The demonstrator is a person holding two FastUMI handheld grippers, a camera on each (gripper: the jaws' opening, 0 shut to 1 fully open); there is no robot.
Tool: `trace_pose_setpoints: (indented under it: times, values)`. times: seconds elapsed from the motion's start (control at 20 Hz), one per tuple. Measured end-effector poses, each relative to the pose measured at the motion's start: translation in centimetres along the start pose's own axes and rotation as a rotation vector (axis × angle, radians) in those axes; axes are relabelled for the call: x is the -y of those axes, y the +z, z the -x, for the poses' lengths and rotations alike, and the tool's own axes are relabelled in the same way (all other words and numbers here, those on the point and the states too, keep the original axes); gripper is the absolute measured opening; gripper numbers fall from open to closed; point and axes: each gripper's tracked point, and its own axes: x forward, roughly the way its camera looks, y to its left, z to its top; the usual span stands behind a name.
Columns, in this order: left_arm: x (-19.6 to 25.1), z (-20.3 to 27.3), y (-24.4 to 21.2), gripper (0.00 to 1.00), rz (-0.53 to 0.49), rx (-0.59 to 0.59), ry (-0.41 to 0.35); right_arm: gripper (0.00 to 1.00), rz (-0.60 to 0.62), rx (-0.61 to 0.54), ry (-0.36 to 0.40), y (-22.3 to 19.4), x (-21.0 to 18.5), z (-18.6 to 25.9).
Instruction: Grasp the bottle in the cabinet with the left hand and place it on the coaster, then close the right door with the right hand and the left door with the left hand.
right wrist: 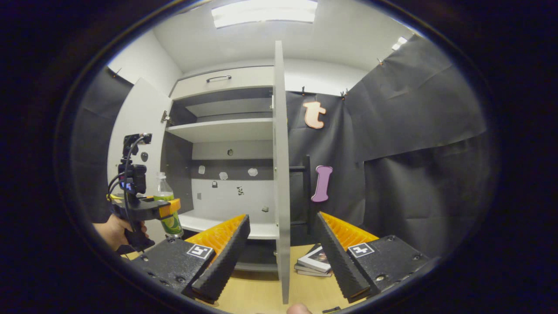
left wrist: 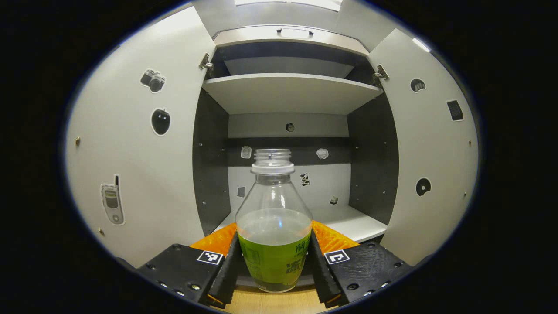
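Green-labelled bottle (left wrist: 273, 226) stands upright between my left gripper (left wrist: 274, 266) fingers, both pressing its sides, held just in front of the open cabinet (left wrist: 287, 93) above the wooden table (left wrist: 270, 303). I judge the carry to the coaster comes next, though I can't spot it. My right gripper (right wrist: 281, 257) hangs wide, straddling the right door (right wrist: 281, 174) edge, nearer it for the push

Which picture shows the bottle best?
The left gripper view: the bottle stands close and centred between the left gripper fingers, its open neck and green label plain. In the right gripper view it looks small and far off, partly hidden.
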Motion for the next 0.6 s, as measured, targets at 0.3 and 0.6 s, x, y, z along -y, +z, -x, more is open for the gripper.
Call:
trace_pose_setpoints:
  times: [0.3, 0.6]
  values:
    - [0.7, 3.8, -2.2, 0.7, -0.05, 0.03, 0.0, 0.98, -0.006, -0.033, 0.034, -1.3, -1.7, -0.1]
    - [2.1, 6.4, -5.0, 0.69, -0.048, 0.01, -0.033, 0.98, -0.013, -0.06, 0.043, -2.3, -2.4, 0.1]
